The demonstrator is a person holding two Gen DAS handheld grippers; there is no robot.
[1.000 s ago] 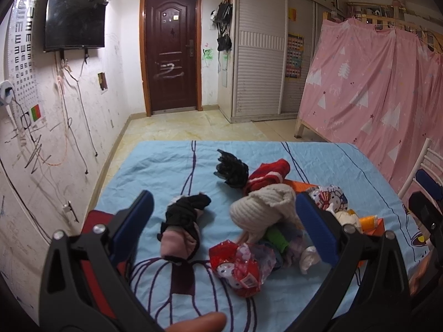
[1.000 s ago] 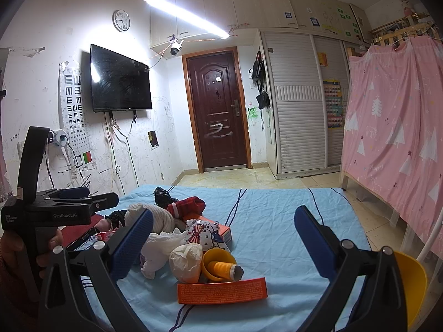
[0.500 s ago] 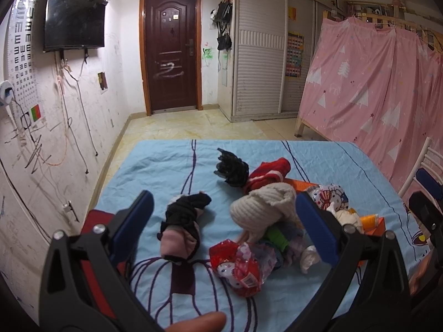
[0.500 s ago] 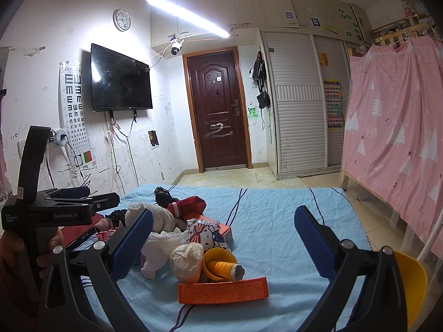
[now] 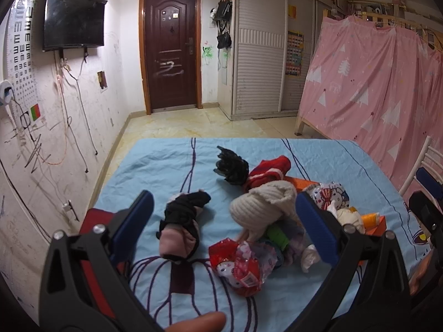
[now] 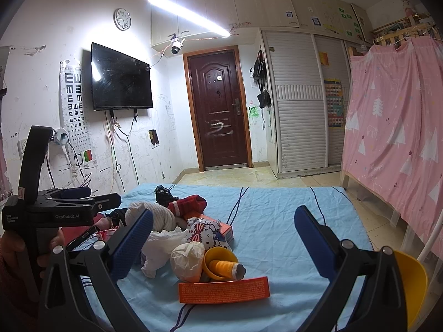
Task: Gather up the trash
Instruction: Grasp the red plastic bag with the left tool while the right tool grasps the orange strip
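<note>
We read "GenRobot.AI" in white on the side of the left hand-held gripper (image 5: 224, 221), seen from the right wrist view; a smaller label beside it is too small to read. The long orange box (image 6: 224, 289) at the near edge of the pile carries rows of fine print we cannot make out. Both units hang over the blue bedsheet (image 5: 155, 166) with blue fingers spread wide and nothing between them; the right hand-held gripper (image 6: 223, 231) sits low, just beside the box. The trash lies heaped mid-bed: a red cartoon-print wrapper (image 5: 241, 265), a Hello Kitty print bag (image 6: 203, 231), a crumpled white bag (image 6: 163, 244), an orange thread spool (image 6: 224, 267) lying in a yellow cup (touching the box). Mixed in are a cream knit hat (image 5: 260, 207), a black-and-pink sock (image 5: 180, 229) and a red garment (image 5: 270, 170). An eye chart (image 6: 73, 105) hangs by the TV (image 6: 120, 78). A yellow bin (image 6: 412, 285) is cut off at the right margin.
</note>
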